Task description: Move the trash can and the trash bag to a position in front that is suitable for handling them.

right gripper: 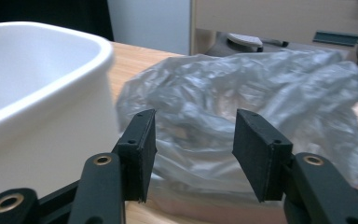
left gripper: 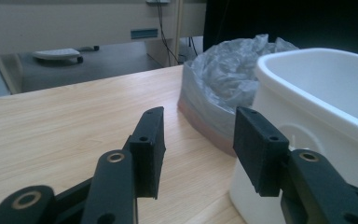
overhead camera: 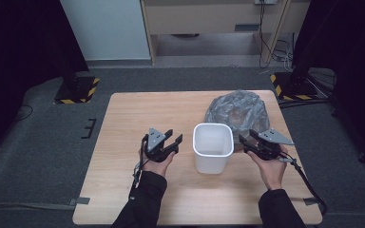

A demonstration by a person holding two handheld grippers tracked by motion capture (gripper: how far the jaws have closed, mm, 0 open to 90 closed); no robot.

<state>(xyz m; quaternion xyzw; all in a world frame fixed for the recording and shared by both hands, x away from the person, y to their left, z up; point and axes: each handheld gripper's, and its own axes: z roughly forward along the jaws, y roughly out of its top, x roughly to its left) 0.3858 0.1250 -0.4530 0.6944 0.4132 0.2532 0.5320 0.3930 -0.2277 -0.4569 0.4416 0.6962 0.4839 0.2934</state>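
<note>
A white plastic bin [overhead camera: 213, 147] stands upright and empty near the middle of the wooden table [overhead camera: 138, 109]. Behind it, to the right, lies a crumpled grey translucent plastic bag [overhead camera: 237, 110]. My left gripper [overhead camera: 173, 136] hovers just left of the bin, open, with nothing between its jaws. In the left gripper view the bin [left gripper: 317, 107] sits close beside the right jaw, the bag [left gripper: 223, 79] behind it. My right gripper [overhead camera: 246, 137] is to the right of the bin, open. In the right gripper view its jaws point at the bag [right gripper: 261, 93], apart from it, the bin [right gripper: 37, 93] at the left.
Two stand bases with black-and-yellow stripes [overhead camera: 78, 88] [overhead camera: 290, 88] sit on the grey carpet beyond the table's far corners. A wooden cabinet [overhead camera: 209, 19] and loose cables [overhead camera: 273, 47] are at the back. Bare tabletop stretches along the left side and the front edge.
</note>
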